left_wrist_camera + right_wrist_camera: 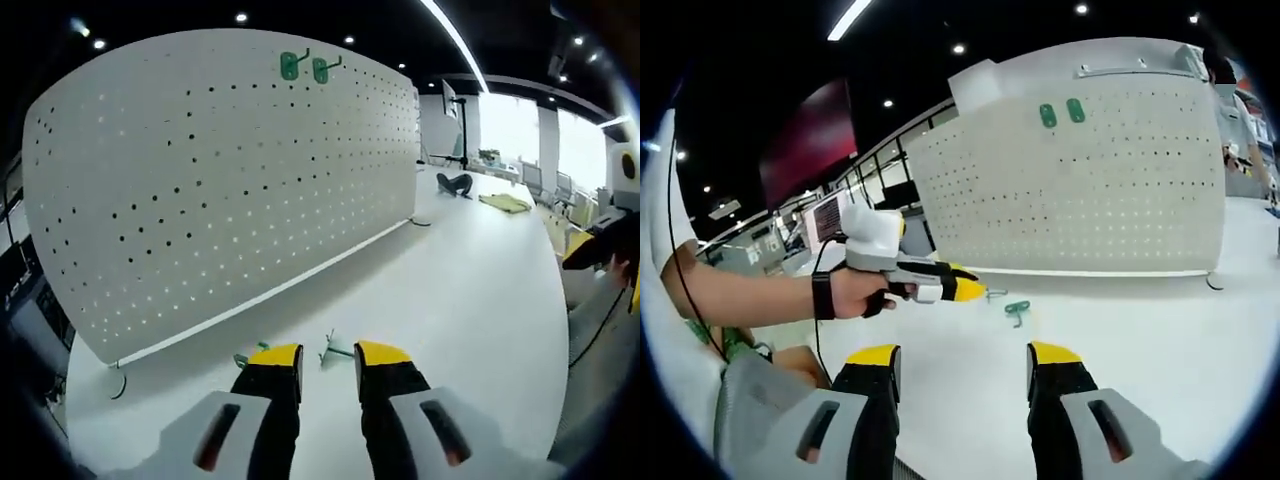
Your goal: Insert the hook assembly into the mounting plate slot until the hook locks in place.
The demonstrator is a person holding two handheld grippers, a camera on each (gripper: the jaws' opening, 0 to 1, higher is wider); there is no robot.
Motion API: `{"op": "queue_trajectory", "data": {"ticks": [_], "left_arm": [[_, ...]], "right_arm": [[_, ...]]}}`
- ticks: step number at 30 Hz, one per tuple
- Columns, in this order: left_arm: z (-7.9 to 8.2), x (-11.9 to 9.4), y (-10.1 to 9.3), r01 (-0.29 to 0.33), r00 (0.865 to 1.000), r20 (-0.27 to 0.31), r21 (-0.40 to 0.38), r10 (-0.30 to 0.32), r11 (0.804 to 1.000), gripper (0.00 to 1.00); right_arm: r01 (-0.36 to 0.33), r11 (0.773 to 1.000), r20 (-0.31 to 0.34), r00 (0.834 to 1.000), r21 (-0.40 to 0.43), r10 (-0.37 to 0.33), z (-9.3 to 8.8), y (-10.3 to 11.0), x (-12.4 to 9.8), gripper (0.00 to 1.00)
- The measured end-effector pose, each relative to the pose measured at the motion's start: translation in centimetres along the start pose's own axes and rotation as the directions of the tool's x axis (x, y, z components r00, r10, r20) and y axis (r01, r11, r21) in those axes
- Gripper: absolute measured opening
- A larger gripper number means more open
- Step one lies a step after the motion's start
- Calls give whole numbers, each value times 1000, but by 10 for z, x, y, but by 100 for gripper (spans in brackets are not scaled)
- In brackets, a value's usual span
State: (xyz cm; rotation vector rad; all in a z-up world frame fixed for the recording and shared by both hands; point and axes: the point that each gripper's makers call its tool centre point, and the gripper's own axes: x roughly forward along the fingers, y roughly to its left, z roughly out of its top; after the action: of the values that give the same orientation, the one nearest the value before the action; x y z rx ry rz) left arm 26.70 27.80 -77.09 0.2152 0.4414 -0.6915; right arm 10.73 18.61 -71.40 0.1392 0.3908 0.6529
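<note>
White table (pixel 470 290) surface is seen stretching across a large office-like room with dark ceiling and spot lights, and on it a tall white pegboard (pixel 220 190) is stood upright, serving as the mounting plate. Two green hooks (pixel 305 67) are already seated side by side near the board's top edge; in the right gripper view they are seen as two green tabs (pixel 1061 113) high on the board (pixel 1090 180).

At least one more green hook assembly (pixel 336 349) is left lying loose on the table in front of the board's lower edge, just ahead of the left tongs (pixel 328 366), and a second small green piece (pixel 242 359) is partly covered by the left jaw. From the right gripper view the loose hook (pixel 1017 311) is seen on the table just beyond the tip of the left tongs (pixel 970 291), which are held in a hand (pixel 855 293).

The task is judged to be at an early stage for this hook: it is not yet picked up, and insertion and locking are still to be done.

The left tongs are parted and empty. The right tongs (pixel 962 362) are spread wide with nothing between them.

Whether the small green piece is a separate hook cannot be told. The hooks' locking features and the exact slots used are too small to be made out, and the board's far end is cut off by the fisheye edge.
</note>
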Motion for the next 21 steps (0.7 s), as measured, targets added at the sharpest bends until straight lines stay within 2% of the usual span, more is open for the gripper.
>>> {"op": "queue_trajectory", "data": {"ticks": [9, 15, 18, 21], "left_arm": [[-15, 12, 4, 4, 999, -33, -35, -6, 999, 21], [-21, 23, 2, 14, 999, -38, -68, -17, 998, 22], [-23, 27, 0, 17, 999, -46, -58, -20, 998, 21], [-27, 35, 0, 21, 998, -54, -69, -25, 997, 21]], "right_arm": [[11, 1000, -59, 998, -20, -12, -13, 0, 1, 51], [22, 1000, -71, 997, -15, -23, -14, -1, 4, 51], [24, 1000, -71, 997, -5, -24, -14, -1, 4, 51], [32, 999, -89, 996, -2, -32, -20, -3, 3, 51]]}}
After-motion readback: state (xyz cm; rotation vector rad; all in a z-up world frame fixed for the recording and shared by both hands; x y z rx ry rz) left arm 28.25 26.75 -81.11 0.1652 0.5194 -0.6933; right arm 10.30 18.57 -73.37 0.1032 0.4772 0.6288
